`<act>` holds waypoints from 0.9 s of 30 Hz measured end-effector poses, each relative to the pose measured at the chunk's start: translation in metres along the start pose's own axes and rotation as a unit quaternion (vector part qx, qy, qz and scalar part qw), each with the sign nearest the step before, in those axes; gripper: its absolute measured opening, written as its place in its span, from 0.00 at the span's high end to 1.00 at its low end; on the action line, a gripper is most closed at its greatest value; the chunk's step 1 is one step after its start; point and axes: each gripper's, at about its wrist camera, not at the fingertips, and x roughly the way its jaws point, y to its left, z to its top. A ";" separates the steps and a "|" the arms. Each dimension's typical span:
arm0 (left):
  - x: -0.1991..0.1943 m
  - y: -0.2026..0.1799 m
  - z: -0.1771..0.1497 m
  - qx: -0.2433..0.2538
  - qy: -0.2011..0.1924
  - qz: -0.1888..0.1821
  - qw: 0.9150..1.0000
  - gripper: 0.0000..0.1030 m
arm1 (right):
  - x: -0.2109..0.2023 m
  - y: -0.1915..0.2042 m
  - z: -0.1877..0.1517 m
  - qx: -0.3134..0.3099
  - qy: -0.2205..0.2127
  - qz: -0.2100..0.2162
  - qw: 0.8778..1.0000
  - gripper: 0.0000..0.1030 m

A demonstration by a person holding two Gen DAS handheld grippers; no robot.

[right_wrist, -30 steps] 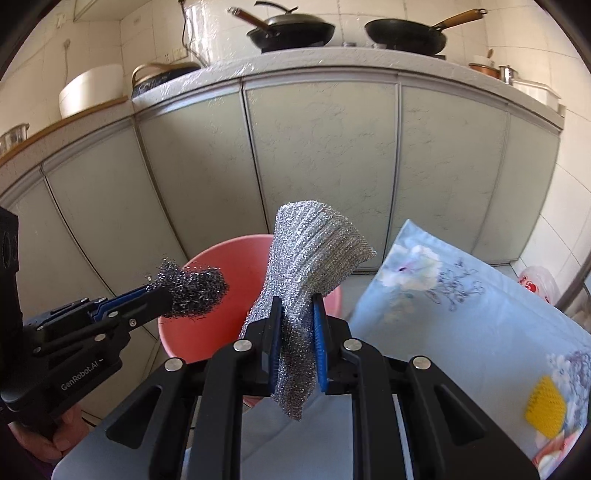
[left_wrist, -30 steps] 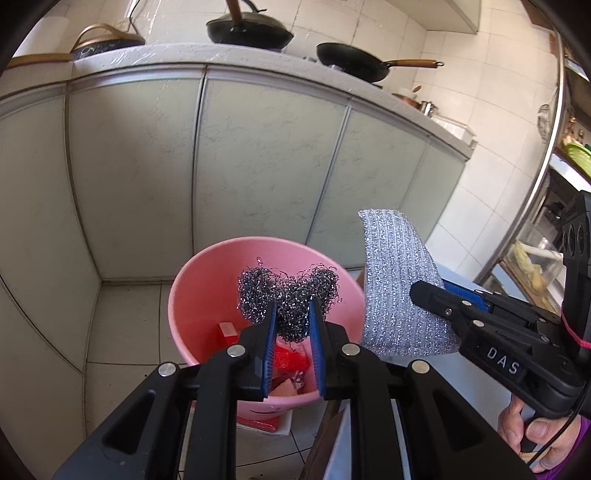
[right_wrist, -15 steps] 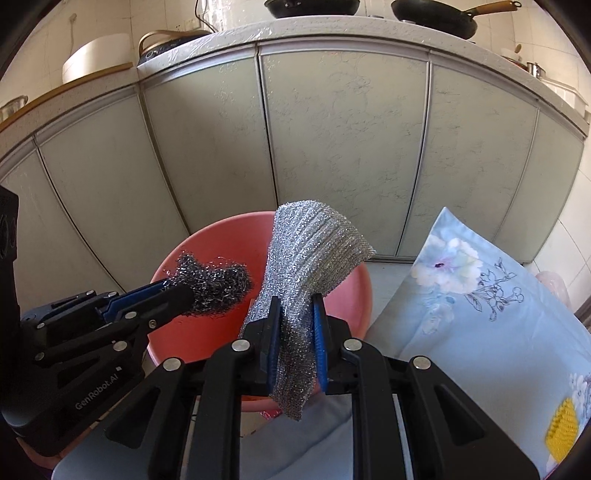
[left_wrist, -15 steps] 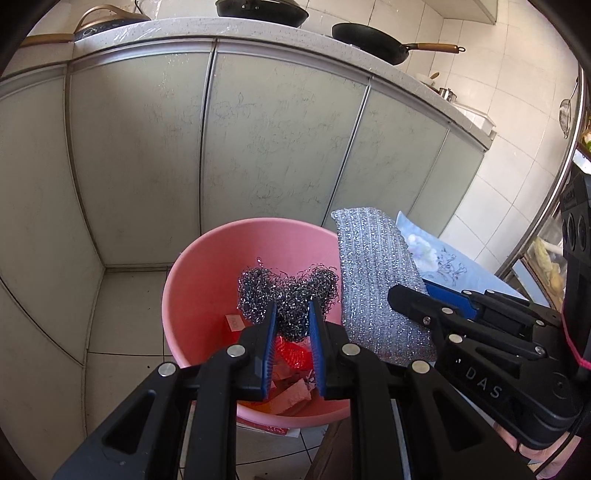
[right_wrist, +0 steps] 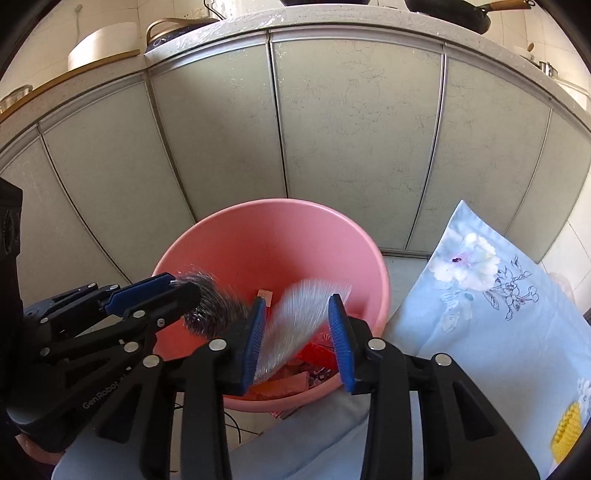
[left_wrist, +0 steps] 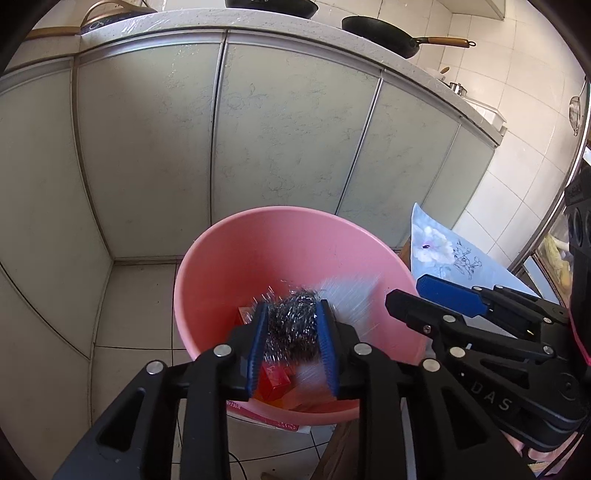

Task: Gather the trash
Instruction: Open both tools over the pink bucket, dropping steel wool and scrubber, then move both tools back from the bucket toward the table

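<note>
A pink plastic basin [left_wrist: 280, 251] stands on the floor by the cabinets, with red wrappers [left_wrist: 275, 378] inside; it also shows in the right wrist view [right_wrist: 280, 240]. My left gripper [left_wrist: 291, 314] is open over the basin, and a dark steel wool ball [left_wrist: 291, 326], blurred by motion, drops between its fingers. My right gripper [right_wrist: 297, 308] is open beside it, and a silver scouring cloth [right_wrist: 299, 317], also blurred, falls between its fingers into the basin. The steel wool [right_wrist: 214, 306] and the left gripper [right_wrist: 173, 288] show at the left of the right wrist view.
Grey-green cabinet doors [left_wrist: 288, 140] stand behind the basin, with black pans [left_wrist: 380, 33] on the counter. A table with a light blue floral cloth [right_wrist: 480, 295] lies at the right, carrying a yellow sponge [right_wrist: 567, 428]. Tiled floor [left_wrist: 133, 306] lies left of the basin.
Both grippers moved down over the basin and opened. The steel wool and the silver cloth have left the jaws and are falling into the basin.
</note>
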 end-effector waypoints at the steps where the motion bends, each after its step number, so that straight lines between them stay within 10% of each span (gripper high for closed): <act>1: -0.001 0.000 0.000 0.000 -0.001 0.000 1.000 0.73 | -0.001 0.000 0.000 0.000 -0.001 0.001 1.000 0.64; 27: -0.089 -0.040 -0.009 0.039 -0.040 0.018 0.998 0.48 | -0.092 -0.007 -0.048 0.039 -0.042 -0.002 0.998 0.51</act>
